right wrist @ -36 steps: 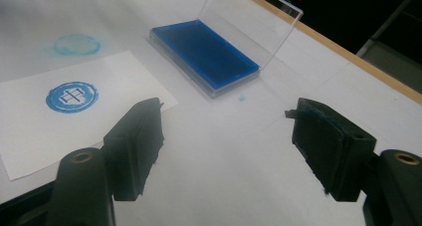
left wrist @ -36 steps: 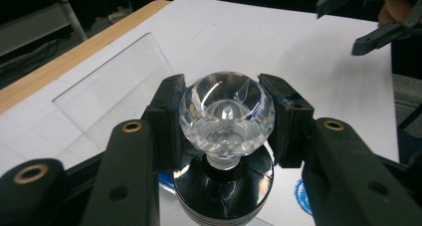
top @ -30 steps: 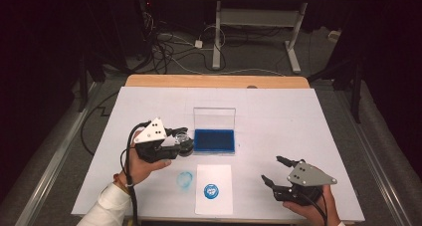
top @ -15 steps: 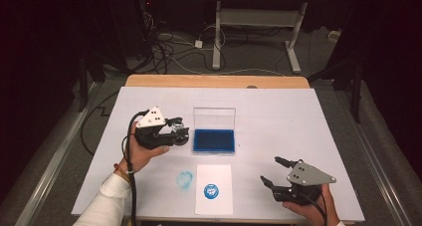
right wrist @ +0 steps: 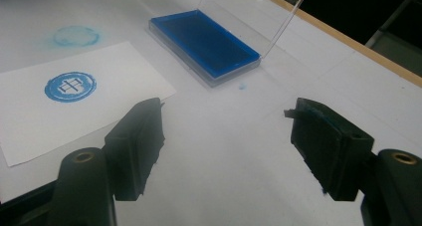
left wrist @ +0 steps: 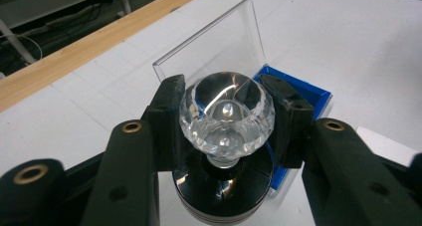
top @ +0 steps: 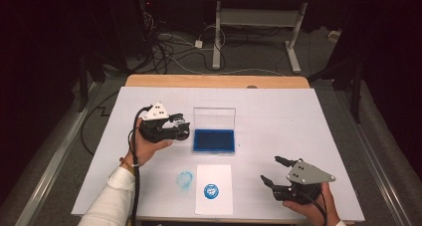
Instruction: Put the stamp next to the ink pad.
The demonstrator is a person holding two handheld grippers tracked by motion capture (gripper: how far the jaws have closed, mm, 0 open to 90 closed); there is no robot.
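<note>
Since the earlier frames the left gripper (top: 171, 130) has lifted away from the blue ink pad in its open clear plastic case (top: 214, 140) and drawn back to that case's left, while the right gripper (top: 274, 172) has stayed put near the front right edge; high view: left gripper carries the clear faceted-knob stamp with black round base (top: 182, 130) just left of the pad, probably inked and ready to go to the white paper card (top: 214, 188), which already bears a round blue seal print (top: 212, 189); a faint blue ring smudge (top: 184, 179) lies on the white table (top: 308, 121) left of the card; left gripper view: jaws closed onto the stamp's crystal knob (left wrist: 226, 114), base hanging below, pad case behind with lid upright so the ink stays reachable; right gripper view: jaws wide apart, holding nothing, parked clear of the work; the seal print (right wrist: 70, 86) shows a blocky character inside a ring, not legible; no brand or label seen.
</note>
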